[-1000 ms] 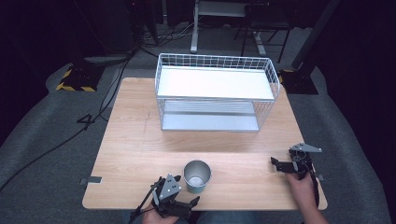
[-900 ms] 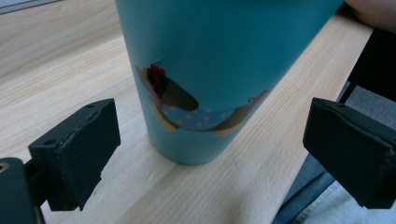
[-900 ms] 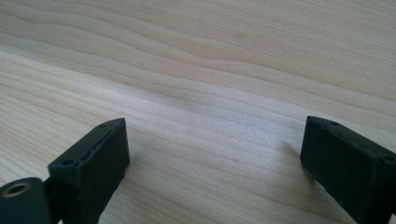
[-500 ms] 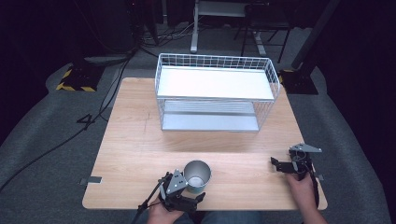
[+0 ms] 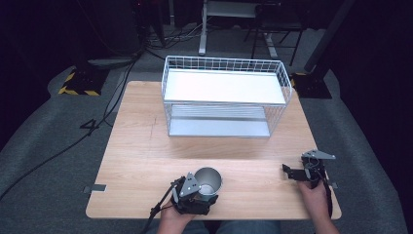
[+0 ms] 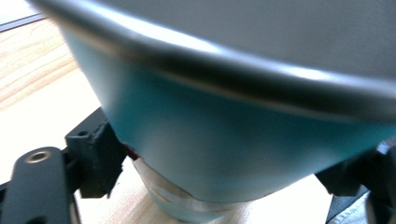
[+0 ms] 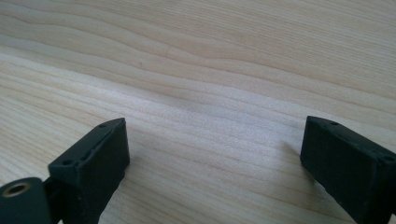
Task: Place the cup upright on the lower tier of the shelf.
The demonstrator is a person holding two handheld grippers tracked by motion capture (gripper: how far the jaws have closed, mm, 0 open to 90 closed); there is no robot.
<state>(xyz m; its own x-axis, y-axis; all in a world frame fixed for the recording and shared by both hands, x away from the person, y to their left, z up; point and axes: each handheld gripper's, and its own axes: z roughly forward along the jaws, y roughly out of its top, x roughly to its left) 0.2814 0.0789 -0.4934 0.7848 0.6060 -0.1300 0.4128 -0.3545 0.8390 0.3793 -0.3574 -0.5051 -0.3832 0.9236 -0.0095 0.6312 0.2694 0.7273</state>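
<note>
While the left gripper point(image 5: 202, 192) has just been closing its jaws, the teal cup point(image 5: 207, 181) stands between them at the near edge of the table point(image 5: 141, 146), and in the left gripper view the black pads point(image 6: 95, 158) now press on the lower part of the cup wall point(image 6: 224, 140), so the grip looks made. The cup stands upright, open side up. For a good lift, I think the person should raise it straight up and keep it vertical, because the wall is tapered and smooth and it can slip down through the pads. The wire rack point(image 5: 224, 97) stands well apart, at the far side. The right gripper point(image 5: 299, 173) rests near the right edge with its jaws wide apart over bare wood, holding nothing.
</note>
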